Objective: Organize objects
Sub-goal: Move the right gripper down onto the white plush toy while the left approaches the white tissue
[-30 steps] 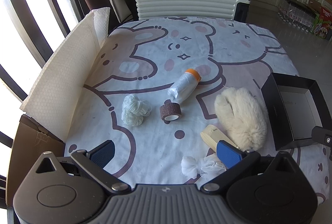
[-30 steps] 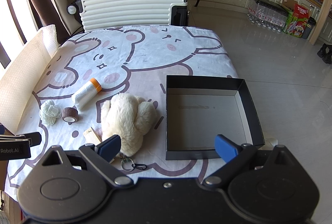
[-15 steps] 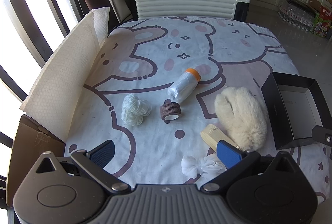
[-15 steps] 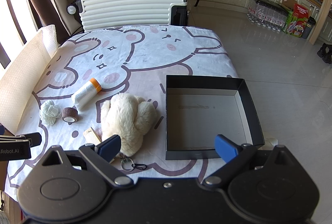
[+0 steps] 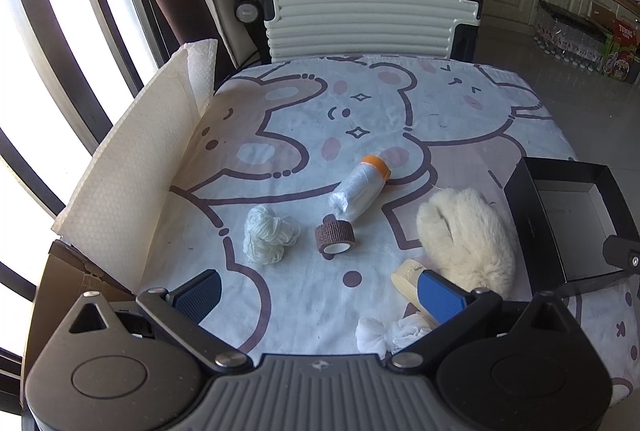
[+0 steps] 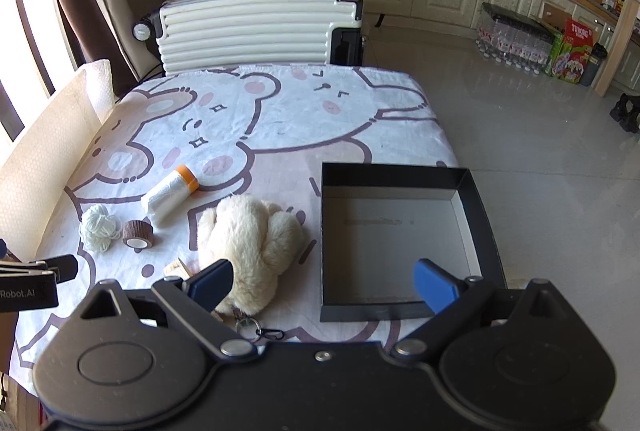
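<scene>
On the bear-print cloth lie a white yarn ball [image 5: 269, 238], a brown tape roll [image 5: 335, 239], a wrapped bottle with an orange cap [image 5: 360, 191], a cream plush toy [image 5: 466, 239], a wooden block [image 5: 406, 277] and a white mesh wad [image 5: 384, 331]. The open black box [image 6: 394, 243] sits at the right, empty. My left gripper [image 5: 316, 297] is open above the near edge, holding nothing. My right gripper [image 6: 324, 285] is open, its fingers over the plush toy [image 6: 252, 243] and the box's near wall.
A white suitcase [image 5: 368, 19] stands behind the table. A white honeycomb sheet [image 5: 132, 167] leans along the left edge above a cardboard box [image 5: 56, 283]. A key ring with a clip [image 6: 258, 329] lies by the plush. The floor drops off to the right.
</scene>
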Motion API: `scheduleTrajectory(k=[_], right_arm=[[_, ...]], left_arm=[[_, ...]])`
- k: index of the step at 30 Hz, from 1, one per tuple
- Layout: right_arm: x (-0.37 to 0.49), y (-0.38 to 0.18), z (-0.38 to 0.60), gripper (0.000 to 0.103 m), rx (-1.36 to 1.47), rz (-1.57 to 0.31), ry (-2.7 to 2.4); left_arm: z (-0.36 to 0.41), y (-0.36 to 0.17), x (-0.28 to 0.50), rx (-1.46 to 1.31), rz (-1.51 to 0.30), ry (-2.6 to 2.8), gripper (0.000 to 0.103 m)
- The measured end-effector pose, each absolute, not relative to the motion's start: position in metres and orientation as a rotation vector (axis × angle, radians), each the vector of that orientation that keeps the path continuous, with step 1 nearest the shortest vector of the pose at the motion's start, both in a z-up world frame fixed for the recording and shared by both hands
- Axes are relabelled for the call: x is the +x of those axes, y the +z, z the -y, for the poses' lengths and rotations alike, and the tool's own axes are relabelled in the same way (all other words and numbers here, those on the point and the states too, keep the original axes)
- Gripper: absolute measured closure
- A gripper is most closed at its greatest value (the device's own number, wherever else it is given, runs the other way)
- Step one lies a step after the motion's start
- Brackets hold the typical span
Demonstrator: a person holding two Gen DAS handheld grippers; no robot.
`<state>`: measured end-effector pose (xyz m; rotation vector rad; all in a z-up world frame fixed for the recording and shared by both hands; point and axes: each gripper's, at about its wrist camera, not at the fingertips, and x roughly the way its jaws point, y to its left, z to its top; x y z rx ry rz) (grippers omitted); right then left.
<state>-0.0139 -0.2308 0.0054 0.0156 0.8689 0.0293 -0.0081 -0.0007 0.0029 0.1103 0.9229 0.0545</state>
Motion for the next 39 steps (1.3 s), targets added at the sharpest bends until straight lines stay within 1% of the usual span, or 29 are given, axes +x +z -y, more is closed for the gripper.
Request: scheduleTrajectory(k=[5, 14, 20, 24, 30, 39], right_arm=[[-0.008, 0.02, 0.228, 0.005, 0.028, -0.839, 0.04], [0.015, 0.044, 0.219, 0.005, 0.055, -0.802, 0.051], [0.035, 0.047, 0.205, 0.005, 0.065, -0.798, 0.057], [0.045, 0.036, 0.199, 0.005, 0.096, -0.82, 0.066], [0.056, 0.008, 0.19, 0.005, 0.117, -0.884, 0.1], [0.073, -0.032, 0.184, 0.005, 0.211, -1.011, 0.177]], left_arm=[[-0.001, 0.015, -0.007, 0.128, -0.874, 0.055, 0.0], [-0.011, 0.042, 0.01, 0.054, -0.804, 0.095, 0.0], [-0.013, 0.049, 0.026, -0.036, -0.812, 0.161, 0.0], [-0.02, 0.04, 0.033, -0.136, -0.845, 0.231, 0.0], [-0.028, 0.02, 0.033, -0.154, -0.89, 0.281, 0.0], [-0.042, -0.014, 0.019, -0.269, -1.001, 0.253, 0.0]])
